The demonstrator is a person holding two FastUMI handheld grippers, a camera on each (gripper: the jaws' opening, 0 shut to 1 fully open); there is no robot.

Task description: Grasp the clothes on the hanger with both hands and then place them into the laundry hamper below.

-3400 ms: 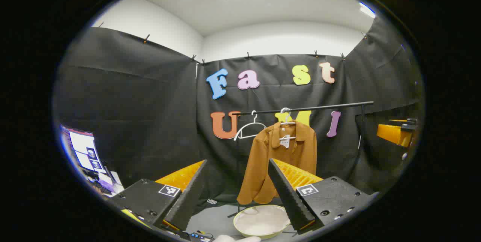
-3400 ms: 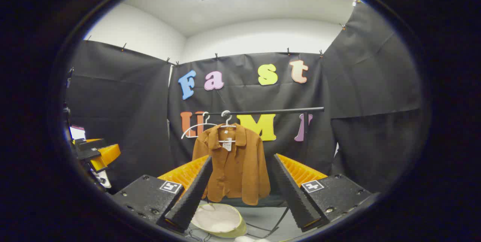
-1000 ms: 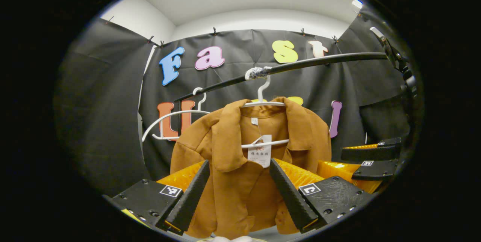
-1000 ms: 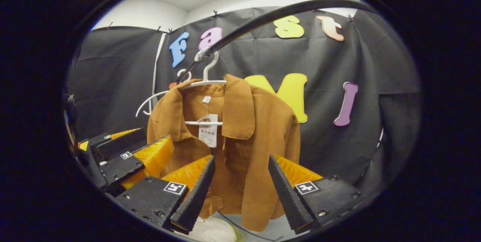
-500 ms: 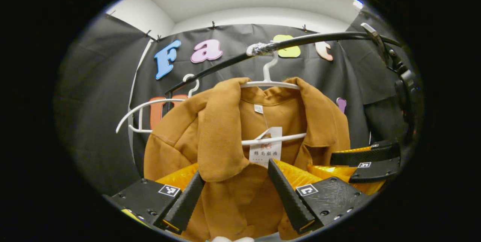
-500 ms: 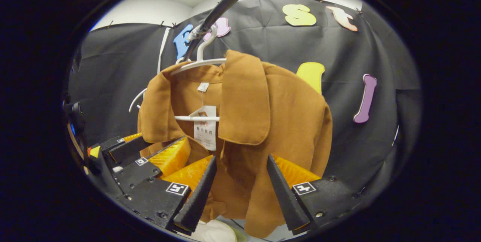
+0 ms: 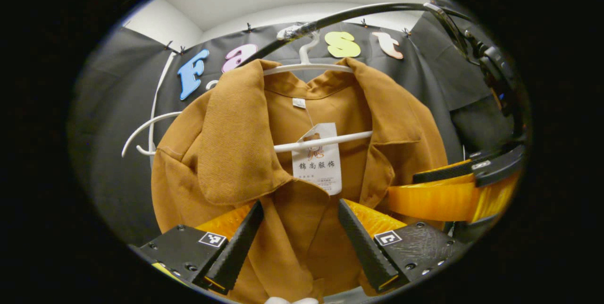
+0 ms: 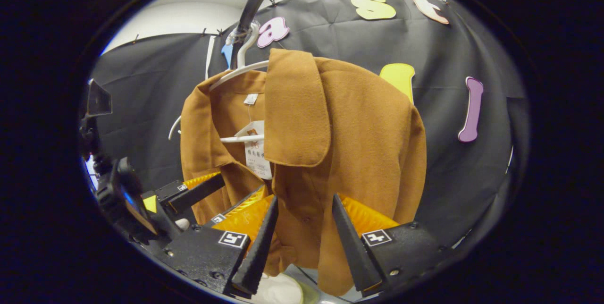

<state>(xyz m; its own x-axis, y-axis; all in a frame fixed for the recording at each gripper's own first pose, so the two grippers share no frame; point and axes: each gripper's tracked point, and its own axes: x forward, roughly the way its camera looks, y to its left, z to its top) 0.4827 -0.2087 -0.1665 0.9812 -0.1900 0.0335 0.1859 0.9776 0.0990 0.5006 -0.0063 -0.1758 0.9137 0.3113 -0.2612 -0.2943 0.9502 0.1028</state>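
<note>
Both grippers at the jacket, nothing gripped yet

The brown jacket (image 7: 302, 153) hangs on its white hanger (image 7: 321, 141) from the rail. The left gripper (image 7: 297, 240) and right gripper (image 8: 302, 235) stand wide open, fabric between the fingers but unpinched. Grasping, lifting off and dropping into the hamper (image 8: 278, 290) below all remain.

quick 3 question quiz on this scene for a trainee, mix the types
1. True or false: the left gripper is shut on the brown jacket.
2. The jacket hangs on: A) a wooden peg B) a white hanger C) a chair back
3. Fill in: the white hanger hooks over a black ____.

Key
1. False: both the left and the right gripper are open, with jacket cloth showing in the gap between the fingers.
2. B
3. rail
</note>
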